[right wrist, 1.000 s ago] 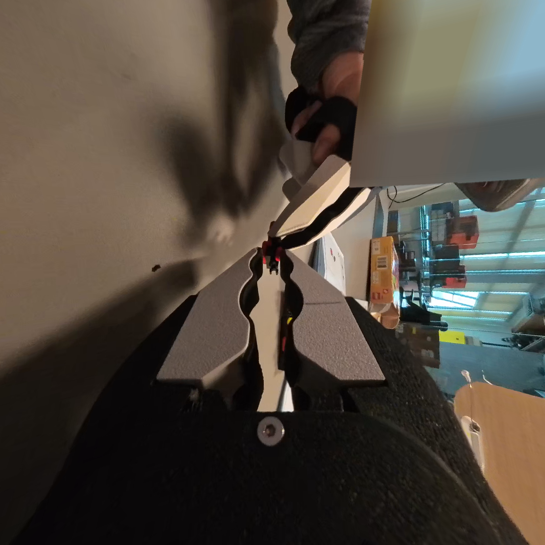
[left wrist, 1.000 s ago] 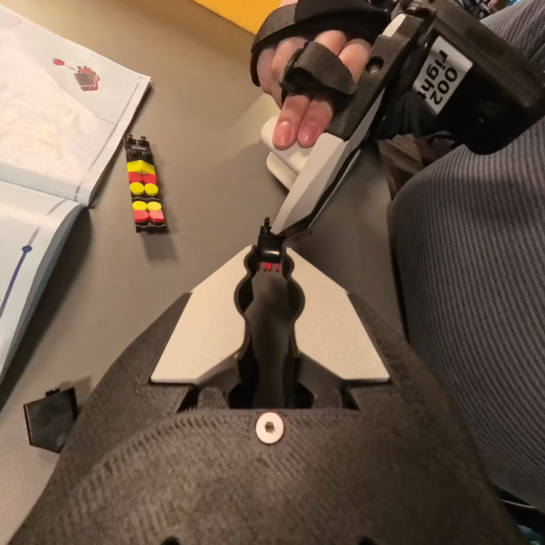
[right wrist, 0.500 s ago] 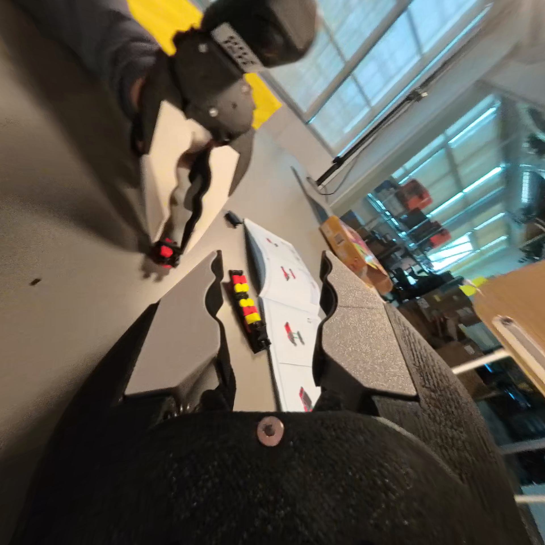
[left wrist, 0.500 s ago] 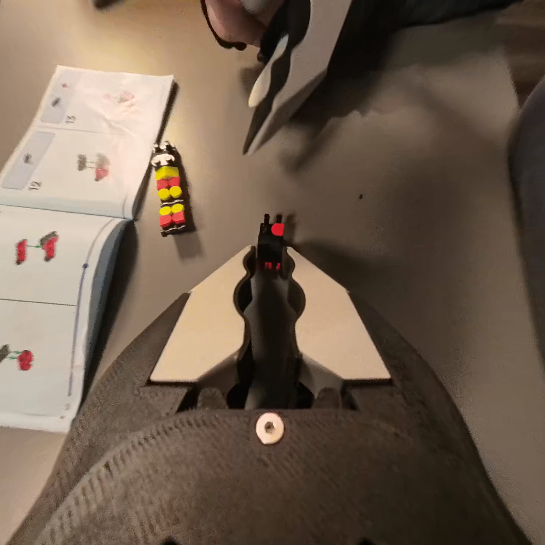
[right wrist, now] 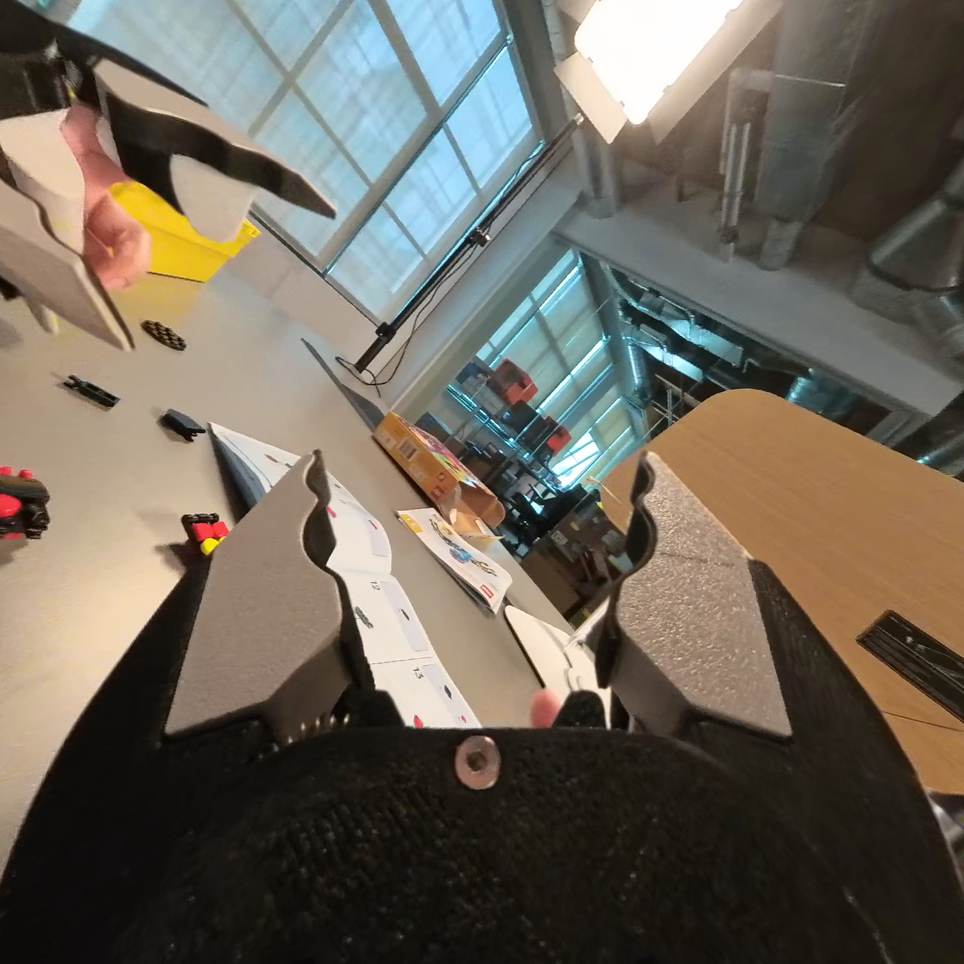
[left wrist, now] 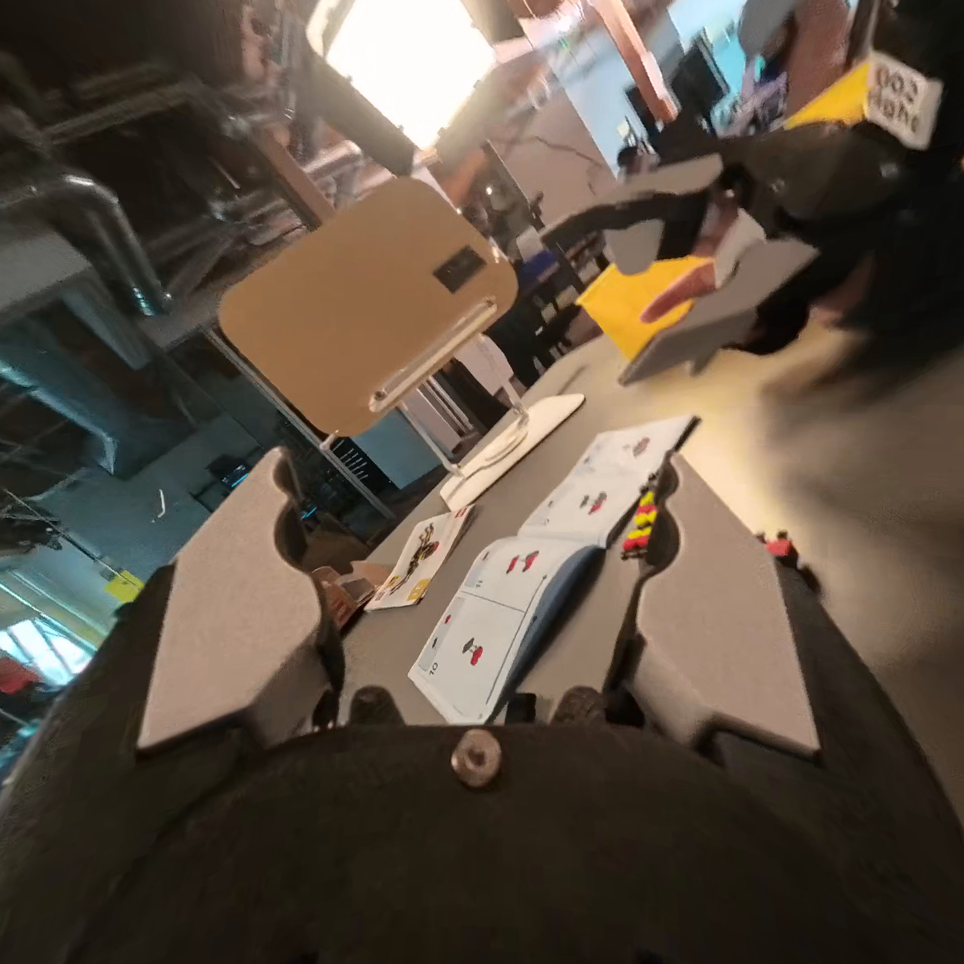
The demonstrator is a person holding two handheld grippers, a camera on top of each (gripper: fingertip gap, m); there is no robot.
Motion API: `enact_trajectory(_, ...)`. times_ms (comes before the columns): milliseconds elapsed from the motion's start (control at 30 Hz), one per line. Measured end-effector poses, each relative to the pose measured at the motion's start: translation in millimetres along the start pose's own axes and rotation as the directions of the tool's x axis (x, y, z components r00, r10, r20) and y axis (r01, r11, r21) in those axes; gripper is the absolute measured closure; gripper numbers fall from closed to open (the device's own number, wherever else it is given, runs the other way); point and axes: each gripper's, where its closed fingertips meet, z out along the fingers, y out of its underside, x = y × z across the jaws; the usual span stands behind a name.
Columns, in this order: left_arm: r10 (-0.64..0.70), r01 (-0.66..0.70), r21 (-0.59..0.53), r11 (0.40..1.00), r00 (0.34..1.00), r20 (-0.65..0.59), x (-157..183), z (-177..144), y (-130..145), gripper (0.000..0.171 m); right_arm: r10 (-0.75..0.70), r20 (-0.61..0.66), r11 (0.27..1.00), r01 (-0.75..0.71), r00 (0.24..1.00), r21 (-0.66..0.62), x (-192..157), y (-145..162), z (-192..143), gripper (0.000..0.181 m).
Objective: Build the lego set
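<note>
Grippers spread, both empty

Left gripper stands with jaws wide apart, holding nothing. Right gripper likewise spread and empty above the grey table. Open instruction booklet lies ahead. Red-and-yellow Lego strip rests just beside the booklet's edge. Small red-and-black Lego assembly sits on the table, well apart from the strip. Yellow bin stands farther off.
</note>
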Motion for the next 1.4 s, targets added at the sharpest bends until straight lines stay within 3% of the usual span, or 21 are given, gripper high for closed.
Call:
enact_trajectory(167,-0.122,0.117,0.065,0.991,0.989,0.087,-29.3,-2.0,2.3,0.019,-0.027,-0.032,1.0,0.026,0.999,-0.016,4.6,2.1,0.3,0.057)
enact_trajectory(333,-0.152,0.142,0.083,0.986,0.979,0.134,-39.5,-4.4,2.2,0.015,-0.073,-0.066,0.995,0.069,0.995,-0.069,10.8,12.5,3.5,0.053)
enact_trajectory(500,-0.061,0.052,0.123,0.991,0.995,0.074,-23.3,-7.6,-9.5,0.015,-0.199,-0.201,0.955,0.143,0.959,-0.26,36.0,35.8,0.0,0.05)
enact_trajectory(600,0.056,-0.062,0.148,0.987,0.998,0.042,-9.1,-10.1,-16.9,0.015,-0.205,-0.321,0.938,0.093,0.924,-0.333,46.8,30.6,-15.7,0.05)
enact_trajectory(800,0.24,-0.222,0.196,0.955,0.969,-0.068,33.3,-8.8,-25.0,0.014,-0.149,-0.459,0.956,0.01,0.876,-0.292,35.1,-8.2,-21.7,0.052)
enact_trajectory(933,0.148,-0.122,0.26,0.958,0.985,-0.085,30.8,-16.7,-41.5,0.015,-0.111,-0.4,0.974,0.019,0.91,-0.227,13.8,-22.3,-6.2,0.052)
enact_trajectory(1033,0.044,-0.044,0.222,0.974,0.999,0.003,3.9,-18.4,-44.3,0.014,0.001,-0.309,0.995,-0.033,0.951,-0.099,-6.0,-34.7,8.5,0.055)
enact_trajectory(1100,0.037,-0.059,0.2,0.978,0.993,0.113,-15.5,-33.0,-56.8,0.015,0.084,-0.224,0.995,-0.092,0.971,-0.026,-20.9,-43.0,15.8,0.056)
enact_trajectory(1200,0.047,-0.093,0.137,0.986,0.95,0.307,-33.6,-86.0,-88.5,0.015,0.084,-0.113,0.996,-0.079,0.99,0.041,-42.6,-60.0,17.8,0.056)
enact_trajectory(1267,0.0,-0.028,0.066,0.997,0.92,0.391,-27.0,-134.0,-99.0,0.026,0.046,-0.068,0.997,-0.042,0.997,0.066,-54.2,-69.2,17.7,0.057)
enact_trajectory(1333,-0.012,-0.029,0.081,0.996,0.883,0.469,-15.6,-178.4,-113.7,0.044,-0.003,-0.028,0.996,0.005,1.0,0.085,-66.6,-77.3,18.5,0.057)
enact_trajectory(1400,-0.091,0.052,0.086,0.995,0.836,0.542,-9.7,-214.7,-117.4,0.045,-0.055,-0.001,0.991,0.055,0.998,0.12,-78.2,-89.6,19.0,0.057)
